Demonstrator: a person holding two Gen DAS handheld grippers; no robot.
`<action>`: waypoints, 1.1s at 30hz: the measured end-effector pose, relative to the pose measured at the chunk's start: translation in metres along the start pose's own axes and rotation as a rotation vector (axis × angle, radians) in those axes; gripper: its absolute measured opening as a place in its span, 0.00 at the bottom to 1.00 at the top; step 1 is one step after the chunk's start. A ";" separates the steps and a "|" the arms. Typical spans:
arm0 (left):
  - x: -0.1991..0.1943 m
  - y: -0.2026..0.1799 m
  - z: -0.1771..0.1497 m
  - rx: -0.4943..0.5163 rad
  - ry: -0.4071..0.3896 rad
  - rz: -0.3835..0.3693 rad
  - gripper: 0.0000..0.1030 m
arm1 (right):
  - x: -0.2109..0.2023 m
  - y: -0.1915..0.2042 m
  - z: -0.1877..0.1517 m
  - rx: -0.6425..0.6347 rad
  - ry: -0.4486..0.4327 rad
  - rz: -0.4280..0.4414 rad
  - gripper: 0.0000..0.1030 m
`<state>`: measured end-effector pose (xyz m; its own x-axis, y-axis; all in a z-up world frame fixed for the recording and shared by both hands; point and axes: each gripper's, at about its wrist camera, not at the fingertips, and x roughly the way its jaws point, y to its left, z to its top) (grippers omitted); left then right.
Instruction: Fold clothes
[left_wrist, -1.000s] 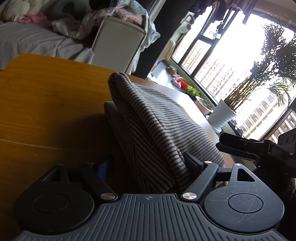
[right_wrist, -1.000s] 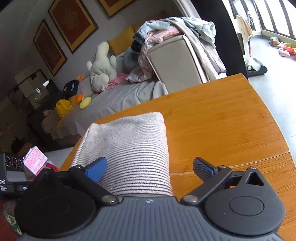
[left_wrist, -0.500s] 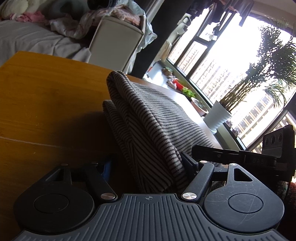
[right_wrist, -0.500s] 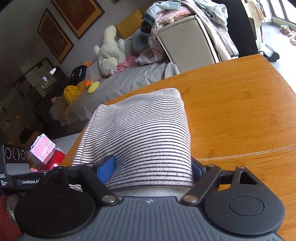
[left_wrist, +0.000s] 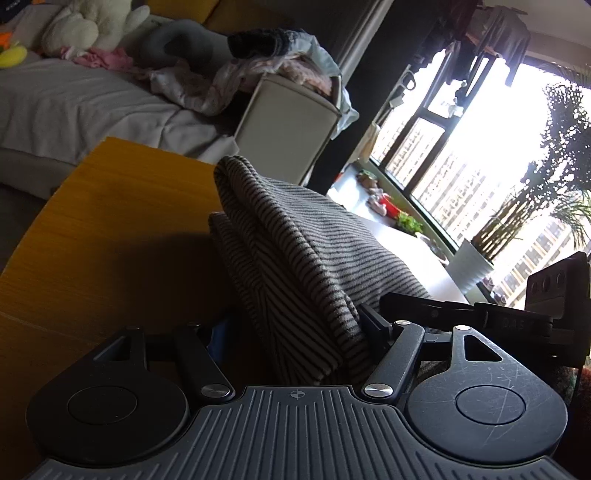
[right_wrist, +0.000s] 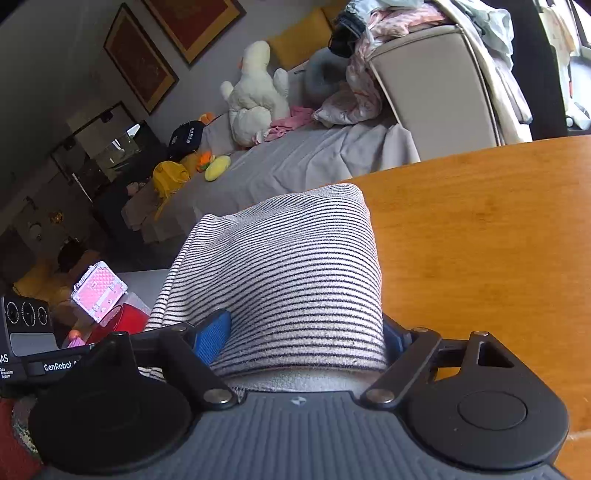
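Note:
A folded striped garment (left_wrist: 295, 258) (right_wrist: 288, 273), light grey with thin dark stripes, lies bundled on the wooden table (left_wrist: 110, 229) (right_wrist: 480, 229). My left gripper (left_wrist: 295, 332) is shut on one end of it, the folds bunched between the jaws. My right gripper (right_wrist: 303, 339) is shut on the other end, its blue pads (right_wrist: 212, 338) pressed into the cloth. Each gripper shows at the edge of the other's view: the right one (left_wrist: 517, 314) at the right of the left wrist view, the left one (right_wrist: 29, 339) at the left of the right wrist view.
Beyond the table stands a grey-covered sofa (right_wrist: 295, 162) with a white plush toy (right_wrist: 255, 96) and a beige chair (left_wrist: 284, 122) heaped with clothes. A large window (left_wrist: 461, 166) with a potted plant (left_wrist: 491, 236) lies to the right. Pink case (right_wrist: 99, 291) on the floor.
The right gripper has closed on the striped garment; its jaws stood open a second ago. Both grippers have swung with the bundle, bringing the sofa into the left view.

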<state>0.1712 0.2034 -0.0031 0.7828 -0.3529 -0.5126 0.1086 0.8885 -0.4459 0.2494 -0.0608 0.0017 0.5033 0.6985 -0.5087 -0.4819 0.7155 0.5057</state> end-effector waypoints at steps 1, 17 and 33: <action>0.000 0.005 0.003 -0.005 -0.008 0.012 0.72 | 0.008 0.003 0.004 -0.006 0.000 0.003 0.80; -0.013 0.044 0.020 -0.093 -0.068 0.079 0.67 | 0.058 0.038 0.029 -0.194 0.043 0.029 0.81; -0.014 0.037 0.009 -0.063 -0.094 0.085 0.71 | 0.066 0.146 0.062 -0.598 -0.006 -0.003 0.47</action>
<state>0.1700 0.2436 -0.0056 0.8420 -0.2458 -0.4802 0.0035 0.8927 -0.4507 0.2569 0.0897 0.0855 0.5085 0.6975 -0.5049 -0.7997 0.5999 0.0233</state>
